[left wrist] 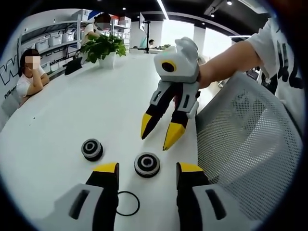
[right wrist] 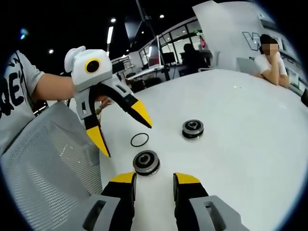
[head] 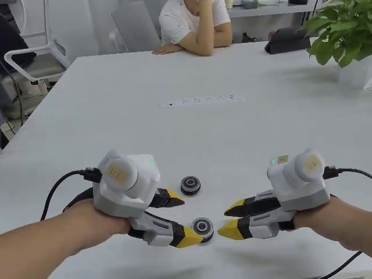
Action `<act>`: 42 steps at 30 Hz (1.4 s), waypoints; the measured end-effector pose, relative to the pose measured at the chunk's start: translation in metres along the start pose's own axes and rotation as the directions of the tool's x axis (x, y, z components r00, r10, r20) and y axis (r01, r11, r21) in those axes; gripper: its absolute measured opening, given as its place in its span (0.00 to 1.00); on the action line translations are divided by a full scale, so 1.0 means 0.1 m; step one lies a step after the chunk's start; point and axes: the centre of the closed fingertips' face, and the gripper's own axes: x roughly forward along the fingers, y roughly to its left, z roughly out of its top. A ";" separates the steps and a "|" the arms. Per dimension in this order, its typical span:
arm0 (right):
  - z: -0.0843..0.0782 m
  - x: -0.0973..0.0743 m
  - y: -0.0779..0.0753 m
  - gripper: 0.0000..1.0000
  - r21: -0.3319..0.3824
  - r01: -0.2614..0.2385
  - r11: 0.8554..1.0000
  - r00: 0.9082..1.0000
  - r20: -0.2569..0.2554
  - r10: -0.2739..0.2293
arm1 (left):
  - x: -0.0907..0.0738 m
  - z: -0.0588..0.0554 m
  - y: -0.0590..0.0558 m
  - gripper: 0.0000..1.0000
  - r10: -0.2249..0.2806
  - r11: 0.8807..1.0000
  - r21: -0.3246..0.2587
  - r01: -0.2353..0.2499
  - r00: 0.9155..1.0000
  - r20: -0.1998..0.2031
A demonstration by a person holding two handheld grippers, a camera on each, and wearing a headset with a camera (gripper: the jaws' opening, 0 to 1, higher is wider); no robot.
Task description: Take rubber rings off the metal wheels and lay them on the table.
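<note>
Left gripper [head: 189, 220] and right gripper [head: 224, 222] face each other, fingers open and empty, flanking the near metal wheel [head: 202, 227]. One rubber ring [right wrist: 139, 140] lies loose on the counter [head: 232, 133]; the far wheel [head: 190, 185] sits beyond.

Head view:
- The near wheel [head: 203, 225] at 6 o'clock is partly covered on its lower left by the lower jaw of the left gripper [head: 192, 220].
- The wheel treads are too small to judge, both here and on the far wheel [head: 190, 185].
- The marks on the table strip [head: 197, 100] at 12 o'clock are illegible.
- The plant [head: 343, 29] at 2 o'clock is cut by the right edge.
- The seated person [head: 195, 23] is cut by the top edge.

Left gripper view:
- The loose rubber ring [left wrist: 139, 203] is at 6 o'clock. Its left arc runs against a jaw, and contact cannot be determined.
</note>
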 end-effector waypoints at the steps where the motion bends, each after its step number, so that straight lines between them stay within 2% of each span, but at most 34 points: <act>1: -0.01 0.01 0.01 0.29 -0.007 -0.002 1.000 1.000 -0.003 0.002 | 0.02 -0.01 -0.01 0.42 -0.003 1.000 0.005 0.003 1.000 -0.006; 6: -0.02 0.03 0.03 0.29 -0.015 -0.010 1.000 1.000 -0.009 0.010 | 0.07 -0.06 -0.02 0.37 -0.010 1.000 0.006 0.010 1.000 -0.023; 17: -0.05 0.04 0.04 0.29 -0.019 -0.013 1.000 1.000 -0.018 0.013 | 0.18 -0.06 -0.05 0.26 -0.026 1.000 -0.016 0.026 0.999 -0.028; 23: -0.07 0.05 0.04 0.29 -0.013 -0.012 1.000 1.000 -0.022 0.012 | 0.24 -0.11 -0.04 0.20 -0.019 1.000 -0.015 0.018 0.998 -0.053; 28: -0.08 0.06 0.03 0.29 -0.014 -0.013 1.000 1.000 -0.025 0.012 | 0.25 -0.10 -0.01 0.15 -0.014 0.999 -0.032 0.013 0.999 -0.048; 33: -0.07 0.06 0.03 0.29 -0.015 -0.014 1.000 1.000 -0.026 0.014 | 0.27 -0.09 -0.02 0.13 -0.007 1.000 -0.016 0.006 0.999 -0.048; 37: -0.07 0.07 0.03 0.29 -0.017 -0.016 1.000 1.000 -0.026 0.016 | 0.27 -0.10 0.03 0.08 0.024 1.000 -0.009 -0.024 0.999 -0.045; 41: -0.07 0.08 0.03 0.29 -0.020 -0.019 1.000 0.999 -0.027 0.019 | 0.28 -0.09 -0.01 0.07 0.042 0.998 0.058 -0.039 0.998 -0.049; 42: -0.07 0.08 0.03 0.29 -0.022 -0.020 1.000 0.999 -0.029 0.020 | 0.28 -0.09 -0.01 0.07 0.043 0.998 0.049 -0.041 0.998 -0.049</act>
